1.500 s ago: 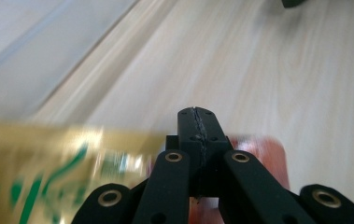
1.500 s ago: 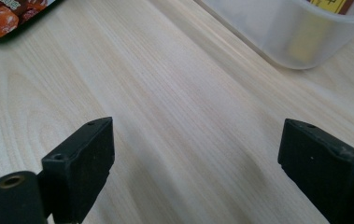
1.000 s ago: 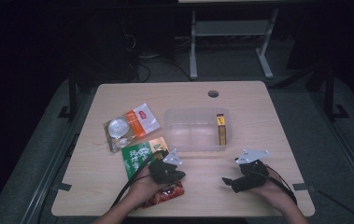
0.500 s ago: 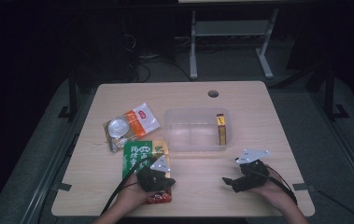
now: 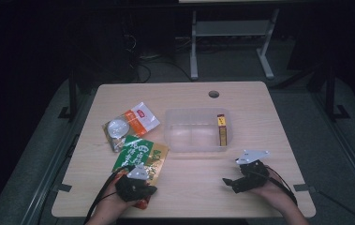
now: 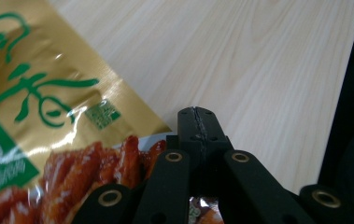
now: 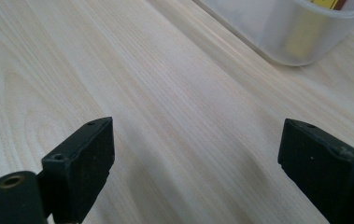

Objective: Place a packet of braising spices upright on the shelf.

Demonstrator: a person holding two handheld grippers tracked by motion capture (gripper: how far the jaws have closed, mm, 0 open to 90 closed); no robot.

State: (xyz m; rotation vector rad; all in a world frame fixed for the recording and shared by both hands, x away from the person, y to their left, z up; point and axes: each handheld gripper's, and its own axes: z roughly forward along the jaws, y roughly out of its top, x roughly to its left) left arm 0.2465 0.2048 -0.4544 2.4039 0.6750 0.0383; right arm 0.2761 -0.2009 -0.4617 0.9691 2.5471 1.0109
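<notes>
A green and gold snack packet with red food pictured on it lies at the table's front left. My left gripper rests on its near corner, jaws shut. In the left gripper view the packet runs under the closed gripper, its white edge meeting the jaws. My right gripper sits low over bare wood at the front right, open and holding nothing. In the right gripper view the gripper stands wide apart over the tabletop.
A clear plastic container stands mid-table with a yellow box inside at its right end; its corner is ahead of the right gripper. An orange and white packet and a round clear-lidded item lie at the left.
My left gripper has moved left and toward the front edge, and the packet's red lower end has shifted with it. The right gripper has stayed put.
</notes>
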